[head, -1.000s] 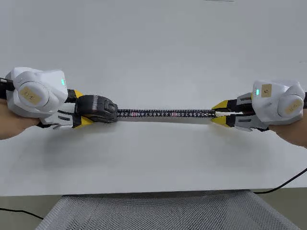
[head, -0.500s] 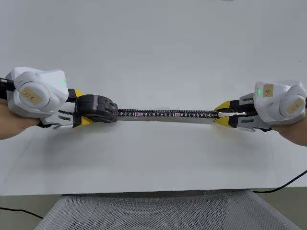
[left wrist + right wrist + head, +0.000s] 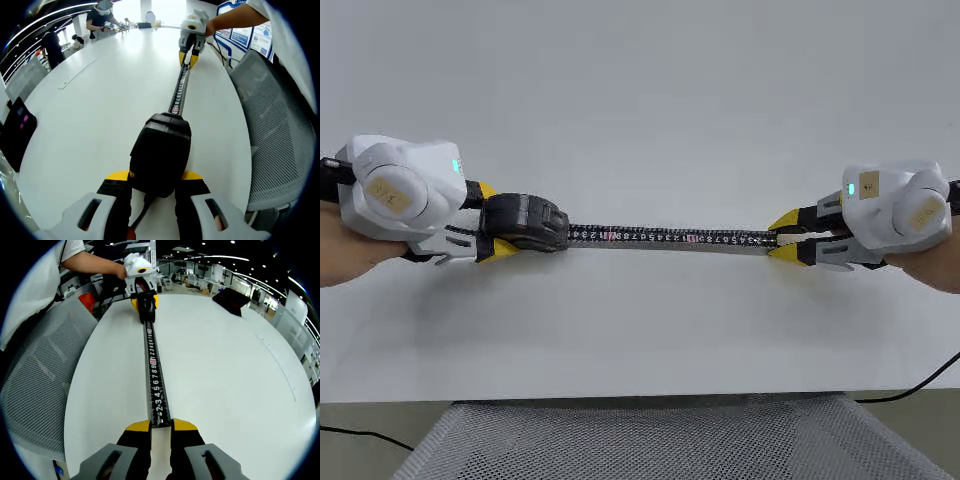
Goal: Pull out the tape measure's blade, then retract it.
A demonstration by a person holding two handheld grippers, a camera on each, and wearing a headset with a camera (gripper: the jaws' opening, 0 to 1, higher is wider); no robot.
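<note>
Firstly, on the left, the left gripper is closed around the tape measure case. Its yellow-tipped jaws press the black body from both sides, and the case's mouth faces forward, away from the hand. From that mouth the blade runs straight ahead of this gripper, numbered face up. Judging by the soft shadow beneath it, it is held just above the white workbench rather than lying on it. Its long axis is the line joining the two grippers, nearly level across the head view and dead ahead in both gripper views.

At the far end, the right gripper has its jaws almost shut, pinching the blade's tip between them. The low numbers sit just in front of its fingertips, so the case lies directly forward of it, well apart. Each hand is at its own end, neither nearer the middle.

The only holder here is the case itself: whatever blade remains is coiled inside, hidden. Pulling out looks done or close to it. Retraction, I judge, calls for the right gripper to travel along that same axis toward the case, with the blade kept straight so it feeds in without kinking or snapping back.
</note>
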